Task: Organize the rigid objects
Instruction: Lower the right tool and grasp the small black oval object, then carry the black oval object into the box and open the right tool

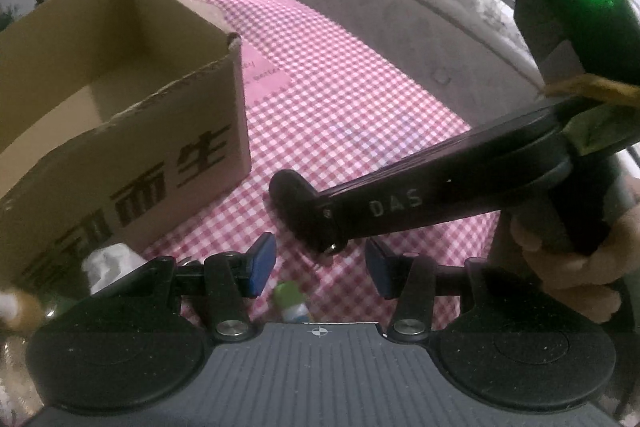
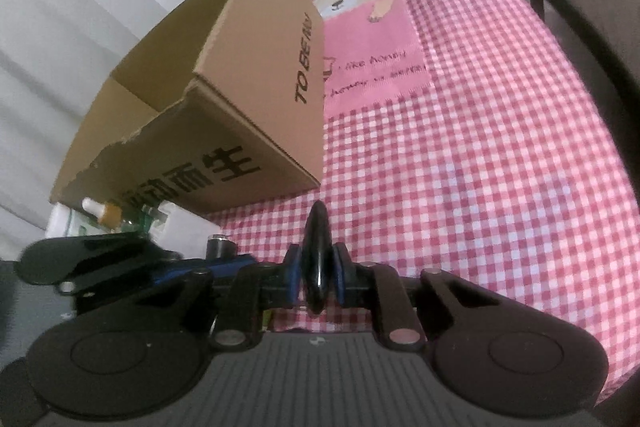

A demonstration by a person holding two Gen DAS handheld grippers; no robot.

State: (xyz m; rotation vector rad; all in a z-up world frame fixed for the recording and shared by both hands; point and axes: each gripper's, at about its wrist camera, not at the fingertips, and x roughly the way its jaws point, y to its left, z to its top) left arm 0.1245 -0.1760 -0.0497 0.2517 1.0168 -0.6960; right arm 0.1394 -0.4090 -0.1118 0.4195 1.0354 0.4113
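Note:
An open brown cardboard box with black characters stands on the pink checked cloth at the left; it also shows in the right wrist view. My left gripper is open and empty, low over the cloth near the box's front corner. A small green-capped bottle lies just below its fingers. My right gripper is shut on a thin black rounded object, seen edge-on. In the left wrist view the right gripper's black arm, marked DAS, reaches in from the right.
A dropper bottle and a white-green pack lie by the box's near left side. A white crumpled item lies by the box. A pink printed patch sits behind the box. A bed borders the cloth on the right.

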